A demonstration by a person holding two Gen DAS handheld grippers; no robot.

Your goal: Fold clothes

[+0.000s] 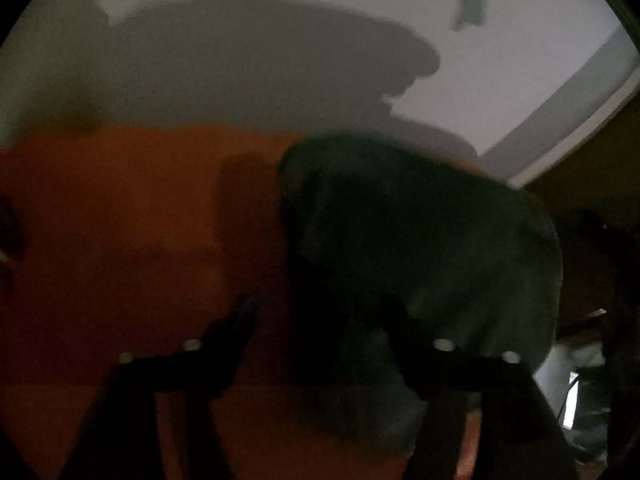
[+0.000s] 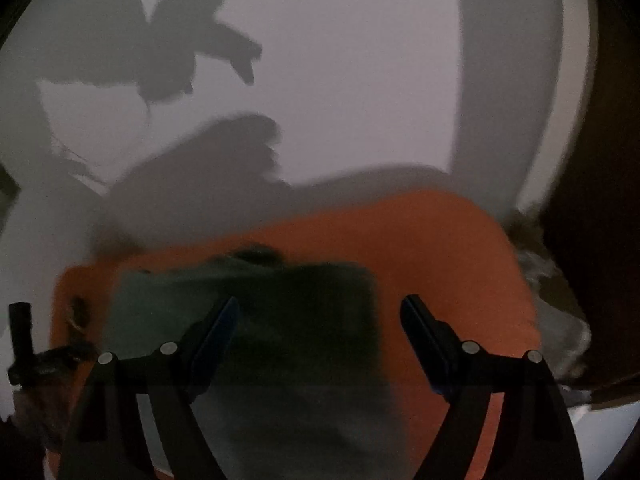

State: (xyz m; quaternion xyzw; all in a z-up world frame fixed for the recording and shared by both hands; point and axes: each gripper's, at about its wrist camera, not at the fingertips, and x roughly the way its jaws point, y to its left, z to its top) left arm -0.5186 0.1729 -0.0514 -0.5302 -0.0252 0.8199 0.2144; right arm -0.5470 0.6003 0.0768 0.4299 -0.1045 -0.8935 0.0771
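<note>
the room was dim, with a pale wall (image 2: 360,60) carrying blurred shadows behind an orange surface (image 2: 440,240). on that surface lay a dark green garment (image 2: 280,308), which in the right wrist view showed as a roughly rectangular, flat shape with fairly straight far and right edges, so it seemed at least partly folded; whether further folds were due, or it was already finished, the blur did not settle. in the left wrist view the same cloth bulged up close to the camera, right of centre, covering the right finger of the left gripper (image 1: 320,328); its fingers stood apart, and no pinch on the cloth could be made out. the right gripper (image 2: 320,320) hovered above the garment with its fingers wide apart, holding nothing. lighter, crumpled cloth (image 2: 560,300) sat at the right edge of the surface.
</note>
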